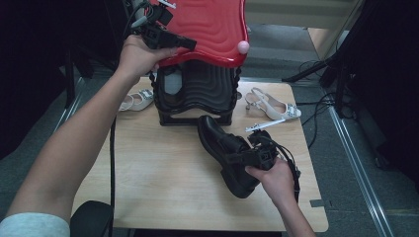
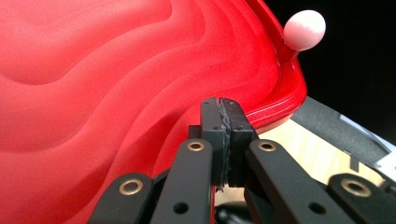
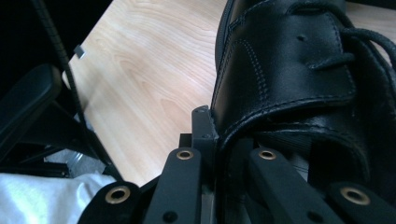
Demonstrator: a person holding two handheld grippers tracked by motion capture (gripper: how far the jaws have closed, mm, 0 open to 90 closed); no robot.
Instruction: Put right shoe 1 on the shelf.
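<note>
The person's left arm stretches far forward and up across the table, bare forearm nearly straight, a pale sleeve at the elbow. The left hand (image 1: 136, 54) wraps the left gripper (image 1: 190, 45), held level and aimed to the right; its jaws are pressed together on the edge of the red lid (image 2: 116, 79). The right arm is short and bent, close to the body. The right hand (image 1: 276, 177) holds the right gripper (image 1: 232, 159) low, pointing left, jaws clamped on the collar of the boot (image 3: 289, 74).
</note>
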